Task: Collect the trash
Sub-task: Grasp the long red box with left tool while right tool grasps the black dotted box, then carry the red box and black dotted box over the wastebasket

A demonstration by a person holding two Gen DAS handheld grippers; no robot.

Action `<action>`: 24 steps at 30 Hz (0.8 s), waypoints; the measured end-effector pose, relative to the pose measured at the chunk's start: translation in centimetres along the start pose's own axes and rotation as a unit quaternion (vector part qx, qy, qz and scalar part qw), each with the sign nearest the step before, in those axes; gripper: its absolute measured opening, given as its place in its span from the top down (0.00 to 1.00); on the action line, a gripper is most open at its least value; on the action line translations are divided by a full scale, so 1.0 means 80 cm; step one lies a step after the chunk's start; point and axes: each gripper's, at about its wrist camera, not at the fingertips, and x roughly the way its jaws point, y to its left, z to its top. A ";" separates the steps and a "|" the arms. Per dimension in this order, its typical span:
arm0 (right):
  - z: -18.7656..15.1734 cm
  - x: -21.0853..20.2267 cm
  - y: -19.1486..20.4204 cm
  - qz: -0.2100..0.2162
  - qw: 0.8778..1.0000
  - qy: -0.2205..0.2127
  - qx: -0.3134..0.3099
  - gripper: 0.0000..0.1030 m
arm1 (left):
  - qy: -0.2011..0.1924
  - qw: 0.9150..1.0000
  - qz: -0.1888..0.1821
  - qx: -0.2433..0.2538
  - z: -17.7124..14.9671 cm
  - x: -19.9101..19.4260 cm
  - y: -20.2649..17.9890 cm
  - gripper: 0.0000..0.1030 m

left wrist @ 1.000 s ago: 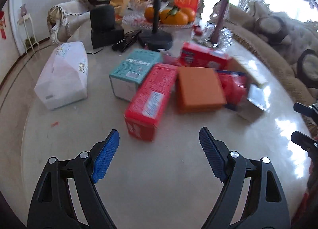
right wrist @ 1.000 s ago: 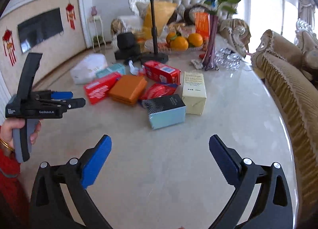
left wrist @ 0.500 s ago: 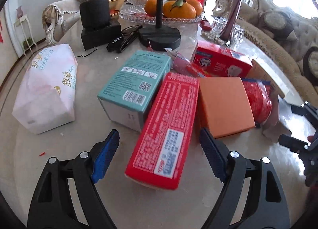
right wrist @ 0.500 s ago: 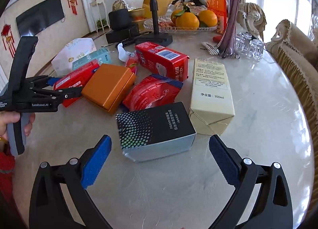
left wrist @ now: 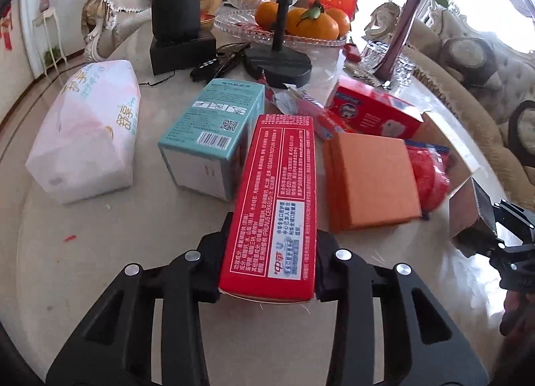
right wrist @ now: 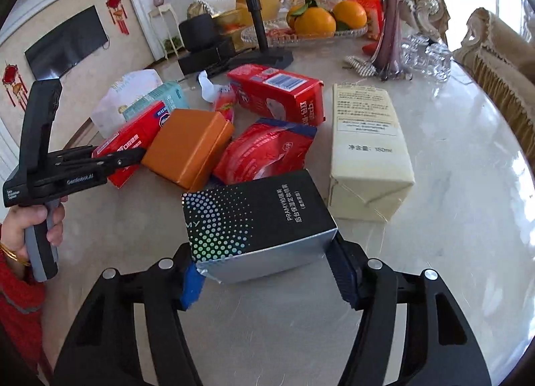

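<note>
Empty packages lie on the marble table (left wrist: pixel 100 285). My left gripper (left wrist: pixel 267 265) is shut on the near end of a long red box (left wrist: pixel 277 198); it also shows in the right wrist view (right wrist: pixel 130 141). My right gripper (right wrist: pixel 264 275) is shut on a black box with coloured dots (right wrist: pixel 257 218). Beside these lie an orange box (left wrist: pixel 371 182), a teal box (left wrist: pixel 214 131), a red carton (right wrist: pixel 277 91), a red pouch (right wrist: pixel 267 152) and a cream carton (right wrist: pixel 367 152).
A white tissue pack (left wrist: pixel 87 131) lies at the left. At the back stand a black stand base (left wrist: pixel 277 65), a glass fruit plate with oranges (left wrist: pixel 301 28), a black speaker (left wrist: pixel 177 28), a vase (right wrist: pixel 391 18) and glasses (right wrist: pixel 424 55). A sofa (right wrist: pixel 501 68) runs along the right.
Both grippers have moved forward and closed: the left on the long red box, the right on the black dotted box. Both were open and empty before.
</note>
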 end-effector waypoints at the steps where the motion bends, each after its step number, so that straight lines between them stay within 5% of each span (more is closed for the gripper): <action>1: -0.005 -0.011 0.003 -0.001 1.000 -0.009 0.001 0.41 | -0.002 1.000 0.000 0.002 -0.003 -0.005 -0.002 0.63; 9: -0.065 -0.096 0.024 0.027 0.996 -0.076 0.046 0.41 | -0.058 0.998 -0.013 -0.017 -0.074 -0.103 -0.031 0.64; 14: -0.141 -0.165 0.052 0.071 0.990 -0.108 0.053 0.41 | -0.120 0.992 -0.040 -0.005 -0.185 -0.208 -0.072 0.63; 17: -0.197 -0.206 0.070 0.096 0.988 -0.107 0.061 0.41 | -0.119 0.992 -0.048 0.017 -0.242 -0.246 -0.093 0.63; 24: -0.302 -0.266 0.128 0.125 0.988 -0.051 0.070 0.41 | -0.048 0.992 -0.083 0.079 -0.388 -0.300 -0.145 0.63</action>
